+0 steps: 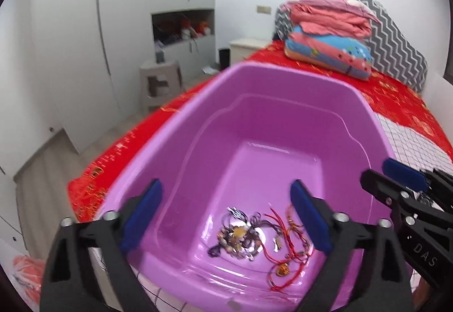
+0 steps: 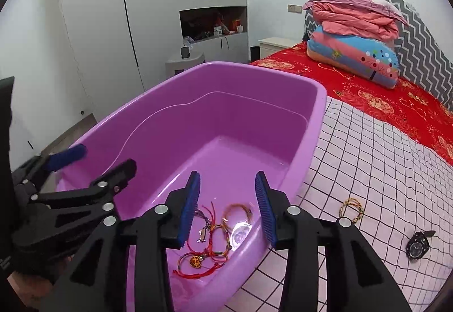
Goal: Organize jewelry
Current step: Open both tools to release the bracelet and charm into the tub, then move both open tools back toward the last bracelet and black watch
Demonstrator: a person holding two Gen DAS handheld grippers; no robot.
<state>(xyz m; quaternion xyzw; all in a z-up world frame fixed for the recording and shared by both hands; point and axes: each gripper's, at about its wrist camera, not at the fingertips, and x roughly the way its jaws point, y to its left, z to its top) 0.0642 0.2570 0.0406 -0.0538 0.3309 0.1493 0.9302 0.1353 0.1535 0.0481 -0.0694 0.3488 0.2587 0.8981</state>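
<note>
Purple basin (image 2: 317,113); outside it, one watch (image 2: 418,245), one bracelet (image 2: 352,209)

The left gripper (image 1: 226,215) hangs above the near end of the purple tub (image 1: 198,102), tilted downward into it. Its two blue-padded fingers (image 1: 310,217) stand wide apart with nothing between them. The right gripper (image 2: 228,207) hovers beside it over the tub's near right corner, also angled down, its blue pads (image 2: 190,208) parted more narrowly and likewise holding nothing. The two grippers sit close side by side; each shows at the edge of the other's view, pointing toward the tub's far end.
</note>
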